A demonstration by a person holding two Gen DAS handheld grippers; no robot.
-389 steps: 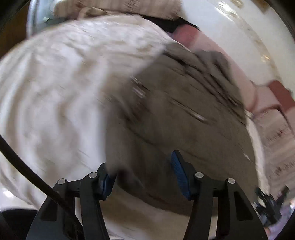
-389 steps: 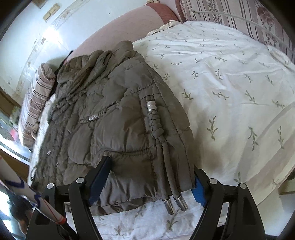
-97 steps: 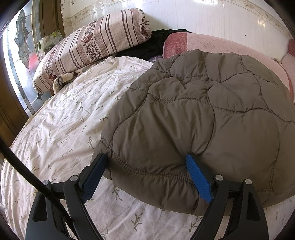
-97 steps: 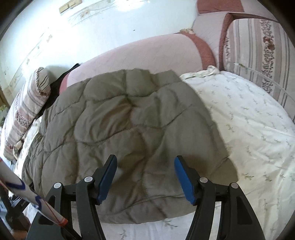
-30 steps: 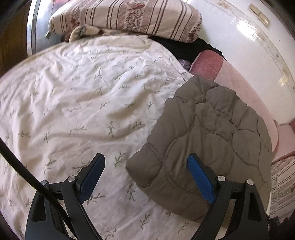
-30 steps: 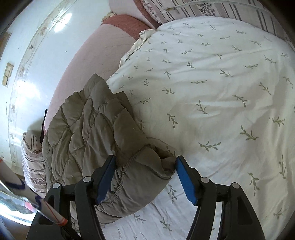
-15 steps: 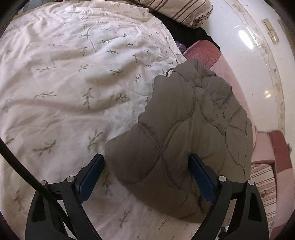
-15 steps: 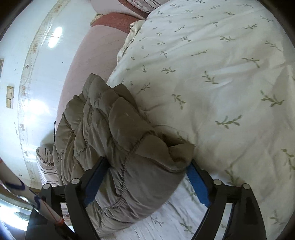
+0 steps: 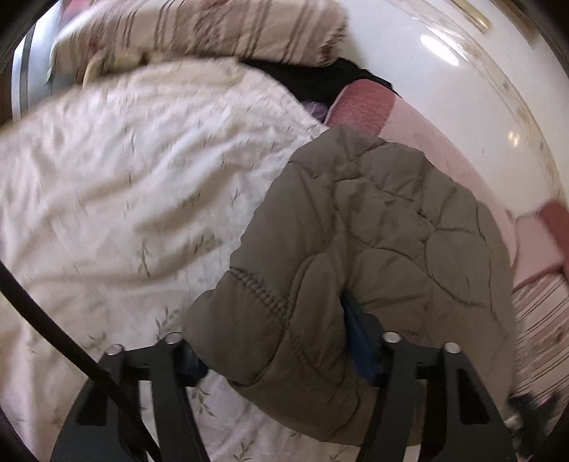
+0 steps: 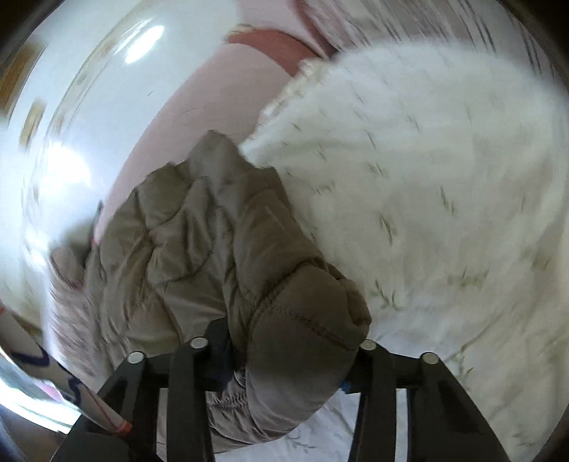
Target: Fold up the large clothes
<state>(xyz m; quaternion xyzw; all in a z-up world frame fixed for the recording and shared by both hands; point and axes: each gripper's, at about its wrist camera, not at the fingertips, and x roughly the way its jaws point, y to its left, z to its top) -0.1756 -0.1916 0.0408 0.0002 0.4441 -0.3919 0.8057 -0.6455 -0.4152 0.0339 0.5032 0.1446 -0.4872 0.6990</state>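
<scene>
A folded olive-brown quilted jacket (image 9: 391,220) lies on a white leaf-print bedsheet (image 9: 124,177) against a pink padded headboard (image 9: 426,135). In the left wrist view my left gripper (image 9: 275,348) is closing, and the jacket's near corner with its stitched hem is bunched between the blue pads, which press into the fabric. In the right wrist view the jacket (image 10: 199,241) fills the lower middle. My right gripper (image 10: 284,359) is closing too, with the opposite hem corner squeezed between its fingers. Both views are motion-blurred.
A striped pillow (image 9: 213,32) and a dark garment (image 9: 320,78) lie at the head of the bed. The bedsheet (image 10: 426,177) spreads wide to the right of the jacket. The headboard (image 10: 213,99) and a glossy white wall stand behind. A black cable (image 9: 53,320) crosses the left view.
Half a second ago both pairs of jaws stood wide around the jacket's corners. Now they have narrowed onto the padded fabric, which bulges up between them, and both views have swung.
</scene>
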